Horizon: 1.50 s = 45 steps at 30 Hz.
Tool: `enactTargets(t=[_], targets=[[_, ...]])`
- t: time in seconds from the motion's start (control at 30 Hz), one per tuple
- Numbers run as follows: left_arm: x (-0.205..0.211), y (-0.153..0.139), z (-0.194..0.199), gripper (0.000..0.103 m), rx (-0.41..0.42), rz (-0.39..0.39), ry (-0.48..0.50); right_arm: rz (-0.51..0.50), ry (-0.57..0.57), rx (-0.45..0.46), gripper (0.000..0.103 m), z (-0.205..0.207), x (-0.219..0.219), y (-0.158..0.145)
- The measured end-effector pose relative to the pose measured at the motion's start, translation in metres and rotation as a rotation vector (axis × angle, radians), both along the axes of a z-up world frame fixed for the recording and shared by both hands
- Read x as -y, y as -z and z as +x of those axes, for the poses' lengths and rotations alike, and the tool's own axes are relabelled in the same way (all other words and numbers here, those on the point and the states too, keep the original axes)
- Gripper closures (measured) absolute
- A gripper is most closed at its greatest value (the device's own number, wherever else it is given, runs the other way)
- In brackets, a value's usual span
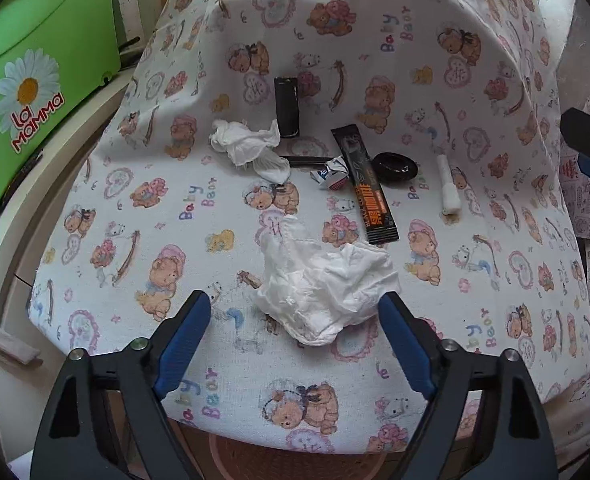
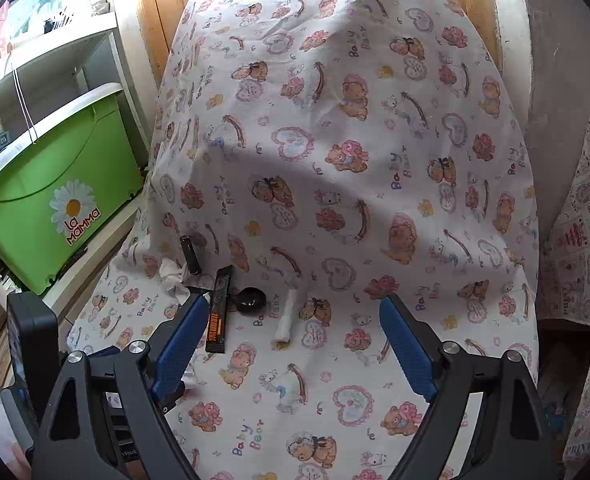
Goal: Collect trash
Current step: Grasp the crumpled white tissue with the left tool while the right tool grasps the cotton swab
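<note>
A large crumpled white tissue (image 1: 327,284) lies on the bear-print cloth (image 1: 143,208) that covers a chair seat. My left gripper (image 1: 293,297) hangs over it, open, with the tissue between its blue pads; the left pad stands clear of it. Farther back lie a second tissue (image 1: 247,146), a black stick sachet (image 1: 369,184), a small wrapper (image 1: 331,172), a black round lid (image 1: 395,166), a black block (image 1: 287,106) and a white paper roll (image 1: 449,188). My right gripper (image 2: 293,300) is open above the seat, nothing held, with the white roll (image 2: 285,326) and sachet (image 2: 219,308) beyond it.
A green bin (image 1: 43,60) with a daisy label stands on a white shelf left of the chair, also the green bin (image 2: 55,200) in the right wrist view. A wooden door (image 2: 163,4) is behind the chair back. Another patterned cloth (image 2: 583,240) hangs at the right.
</note>
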<state>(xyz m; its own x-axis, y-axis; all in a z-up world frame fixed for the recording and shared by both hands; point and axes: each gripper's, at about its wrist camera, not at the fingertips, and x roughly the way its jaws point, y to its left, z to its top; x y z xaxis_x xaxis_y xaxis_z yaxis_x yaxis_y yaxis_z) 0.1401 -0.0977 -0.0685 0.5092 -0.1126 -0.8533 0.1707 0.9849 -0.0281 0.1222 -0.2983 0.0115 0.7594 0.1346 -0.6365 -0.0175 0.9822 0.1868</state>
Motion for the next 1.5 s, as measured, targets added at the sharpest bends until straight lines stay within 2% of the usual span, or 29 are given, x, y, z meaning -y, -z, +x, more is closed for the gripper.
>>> enactTargets(t=[0.1,0.17,0.23,0.27,0.47,0.6,0.73,0.77,0.8,0.87,0.9,0.93,1.1,1.5], targets=[[0.001,0.001,0.0,0.043,0.005,0.002,0.023,-0.005,-0.002,-0.012,0.014,0.001,-0.001,0.001],[0.001,-0.002,-0.002,0.069,0.008,-0.003,0.038,-0.025,0.003,-0.015,0.014,0.002,-0.002,0.003],[-0.001,-0.007,-0.005,0.082,0.022,-0.012,0.04,-0.033,0.006,-0.015,0.014,0.002,-0.002,0.004],[-0.004,-0.01,-0.006,0.085,0.029,-0.023,0.038,-0.031,0.006,-0.015,0.014,0.002,-0.001,0.004],[-0.027,-0.044,-0.015,0.088,0.094,-0.094,-0.006,-0.002,0.006,-0.004,0.014,0.002,0.004,0.001],[-0.039,-0.064,-0.013,0.088,0.155,-0.078,-0.032,0.109,-0.029,-0.028,0.015,0.008,0.01,0.002],[-0.054,-0.081,-0.001,0.088,0.213,-0.053,-0.065,0.23,-0.062,-0.087,0.034,0.024,0.014,0.009],[-0.058,-0.083,0.001,0.088,0.214,-0.06,-0.076,0.258,-0.066,-0.111,0.039,0.029,0.014,0.014],[-0.063,-0.084,0.002,0.088,0.209,-0.072,-0.09,0.289,-0.068,-0.133,0.048,0.034,0.016,0.019],[-0.071,-0.081,0.003,0.088,0.191,-0.089,-0.114,0.35,-0.076,-0.184,0.054,0.045,0.017,0.029],[-0.073,-0.079,0.003,0.088,0.179,-0.096,-0.119,0.365,-0.081,-0.207,0.06,0.05,0.015,0.034],[-0.075,-0.076,0.003,0.088,0.164,-0.105,-0.12,0.371,-0.08,-0.226,0.064,0.055,0.014,0.038],[-0.075,-0.067,0.004,0.088,0.12,-0.137,-0.119,0.311,-0.042,-0.294,0.074,0.074,0.001,0.059],[-0.079,-0.06,0.007,0.088,0.089,-0.133,-0.128,0.217,0.003,-0.37,0.082,0.087,-0.014,0.087]])
